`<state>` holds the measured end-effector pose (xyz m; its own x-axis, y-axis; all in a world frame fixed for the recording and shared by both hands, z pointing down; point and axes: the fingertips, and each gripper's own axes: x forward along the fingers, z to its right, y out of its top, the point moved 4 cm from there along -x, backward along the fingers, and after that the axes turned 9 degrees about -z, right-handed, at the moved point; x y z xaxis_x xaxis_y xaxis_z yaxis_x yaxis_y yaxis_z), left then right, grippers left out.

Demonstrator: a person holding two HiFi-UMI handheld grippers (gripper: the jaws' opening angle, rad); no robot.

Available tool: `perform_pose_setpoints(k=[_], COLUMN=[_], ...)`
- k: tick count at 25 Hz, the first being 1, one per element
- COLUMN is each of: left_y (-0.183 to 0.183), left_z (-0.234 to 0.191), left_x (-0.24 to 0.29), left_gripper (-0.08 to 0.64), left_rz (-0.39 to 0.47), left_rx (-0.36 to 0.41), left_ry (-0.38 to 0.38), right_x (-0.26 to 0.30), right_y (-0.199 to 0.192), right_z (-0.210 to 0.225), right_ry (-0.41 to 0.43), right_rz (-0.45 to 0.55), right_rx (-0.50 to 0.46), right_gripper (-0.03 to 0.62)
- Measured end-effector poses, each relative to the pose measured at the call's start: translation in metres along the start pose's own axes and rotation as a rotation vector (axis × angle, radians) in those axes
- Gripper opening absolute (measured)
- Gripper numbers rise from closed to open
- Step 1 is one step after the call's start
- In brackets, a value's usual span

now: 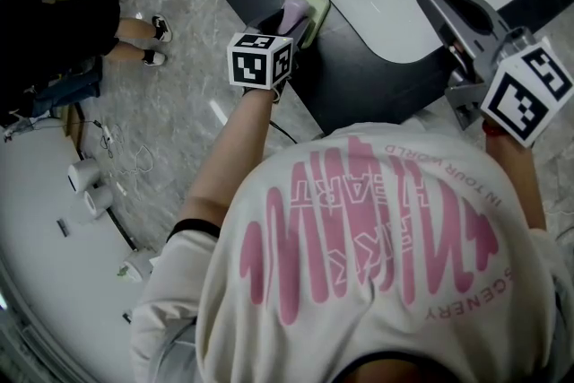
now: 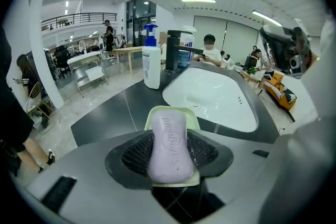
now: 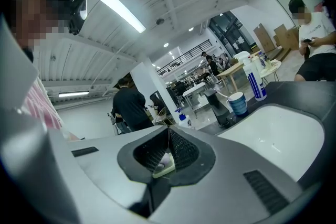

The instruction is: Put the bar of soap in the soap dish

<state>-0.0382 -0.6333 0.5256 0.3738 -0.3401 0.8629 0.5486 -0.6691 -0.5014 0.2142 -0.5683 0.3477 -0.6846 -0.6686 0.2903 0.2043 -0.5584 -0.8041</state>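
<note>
The pale green soap dish (image 2: pixel 185 111) sits on the dark counter (image 2: pixel 110 115), below centre in the left gripper view. The lilac bar of soap (image 2: pixel 169 157) lies lengthwise within its outline. Whether the bar rests on the dish floor or hangs just over it cannot be told. The left gripper (image 2: pixel 169 136) has its jaws partly closed, with both ribbed pads (image 2: pixel 135 153) pressed against the bar's long sides.

The right gripper (image 3: pixel 169 132) holds nothing. Its jaw tips meet, and the small gap beneath them shows only the distant dish and soap.

Just right of the dish the white sink basin (image 2: pixel 215 94) fills the middle of that view. A black faucet (image 2: pixel 175 50) stands at its far rim. A white pump bottle (image 2: pixel 151 60) with a blue head stands at upper centre, left of the faucet, well beyond the dish.

In the head view the dish lies at top centre, close to the counter's left edge, where the counter drops to grey marbled floor (image 1: pixel 184 117). Bare counter runs between the dish and the bottle. Seated and standing people are well apart in the background.
</note>
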Motion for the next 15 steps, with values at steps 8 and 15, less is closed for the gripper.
perform_pose_setpoints(k=[8,15], left_y=[0.0051,0.0049], left_z=[0.0012,0.0025], left_x=[0.0040,0.0031], left_gripper=[0.209,0.209], left_rz=[0.018,0.035], left_rx=[0.011,0.011], left_ry=[0.004,0.026], right_x=[-0.0022,-0.0031], right_y=[-0.0046,-0.0039], right_z=[0.0025,-0.0018], right_ry=[-0.004,-0.013], right_rz=[-0.013,-0.017], right_rx=[0.010,0.004], right_gripper=[0.017,0.017])
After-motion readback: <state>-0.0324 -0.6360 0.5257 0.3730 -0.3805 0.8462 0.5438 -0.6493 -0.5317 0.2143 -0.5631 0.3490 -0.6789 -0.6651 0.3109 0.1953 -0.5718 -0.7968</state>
